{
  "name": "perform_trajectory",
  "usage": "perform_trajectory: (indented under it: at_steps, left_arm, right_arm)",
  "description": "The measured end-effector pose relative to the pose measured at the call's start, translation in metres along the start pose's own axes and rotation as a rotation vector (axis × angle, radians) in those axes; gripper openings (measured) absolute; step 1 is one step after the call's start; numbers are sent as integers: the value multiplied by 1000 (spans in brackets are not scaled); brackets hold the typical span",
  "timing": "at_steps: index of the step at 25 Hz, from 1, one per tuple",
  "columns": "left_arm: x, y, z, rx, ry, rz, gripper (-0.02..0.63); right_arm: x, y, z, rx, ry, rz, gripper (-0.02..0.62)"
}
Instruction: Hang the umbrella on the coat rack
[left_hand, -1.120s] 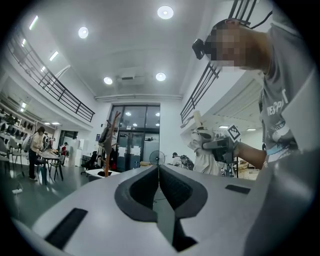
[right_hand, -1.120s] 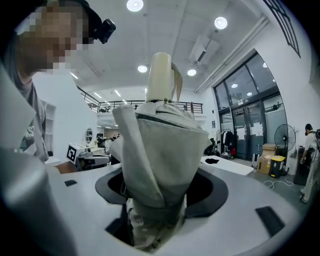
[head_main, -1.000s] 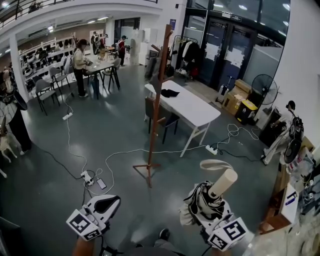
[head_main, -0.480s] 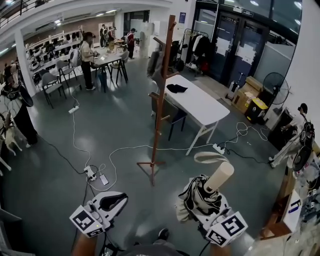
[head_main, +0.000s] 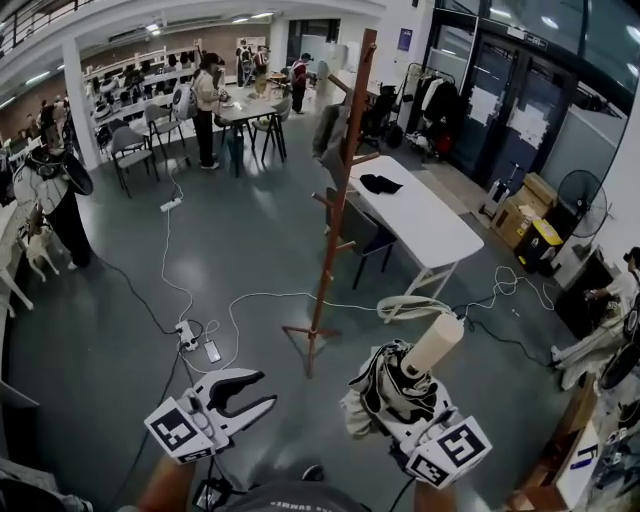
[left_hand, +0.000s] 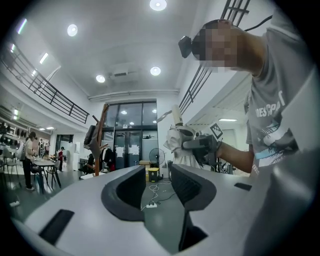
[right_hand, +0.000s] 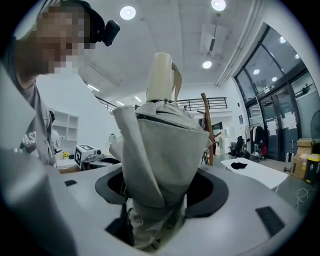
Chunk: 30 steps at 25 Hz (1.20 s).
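The folded umbrella (head_main: 385, 385), grey-beige fabric with a cream cylindrical handle (head_main: 437, 343) and a strap loop, stands upright in my right gripper (head_main: 400, 405), which is shut on its fabric body (right_hand: 160, 150). The brown wooden coat rack (head_main: 337, 210) stands on the floor ahead, a short way beyond both grippers, with a dark garment on an upper peg. My left gripper (head_main: 262, 390) is at lower left; its jaws have just been opening and nothing is between them (left_hand: 156, 182). The left gripper view also shows the coat rack (left_hand: 98, 137) and the umbrella (left_hand: 175, 140).
A white table (head_main: 425, 225) with a black item (head_main: 380, 183) stands right of the rack. Cables and a power strip (head_main: 190, 335) lie on the grey floor to its left. People stand at tables at the back. A fan (head_main: 585, 200) and boxes line the right wall.
Both grippers and the view have come nearer the coat rack. The left jaws went from shut to open. The umbrella stays in the right gripper.
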<state>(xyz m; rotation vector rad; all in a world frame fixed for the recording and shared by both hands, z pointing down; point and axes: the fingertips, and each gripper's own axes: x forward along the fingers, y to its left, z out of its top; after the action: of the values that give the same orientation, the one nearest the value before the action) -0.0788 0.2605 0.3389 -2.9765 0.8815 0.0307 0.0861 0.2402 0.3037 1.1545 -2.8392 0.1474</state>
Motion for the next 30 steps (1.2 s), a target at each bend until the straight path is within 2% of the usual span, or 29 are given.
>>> perform_trajectory:
  at_steps: [6,15,21,30]
  left_arm:
    - [36,-12,8,31,3,1,230]
    - [90,-35,13,53,23,-49,320]
    - [118,-38,30,48,34,-86,325]
    - [151,-44,21,52,42,-179,328]
  right_arm:
    - [6,-21,12,-21,-12,86,302]
    - [8,-42,20,-39,-29,153,304]
    - [13,-54,34,-21,-29,174,304]
    - [21,-62,23,-12,-6,166,304]
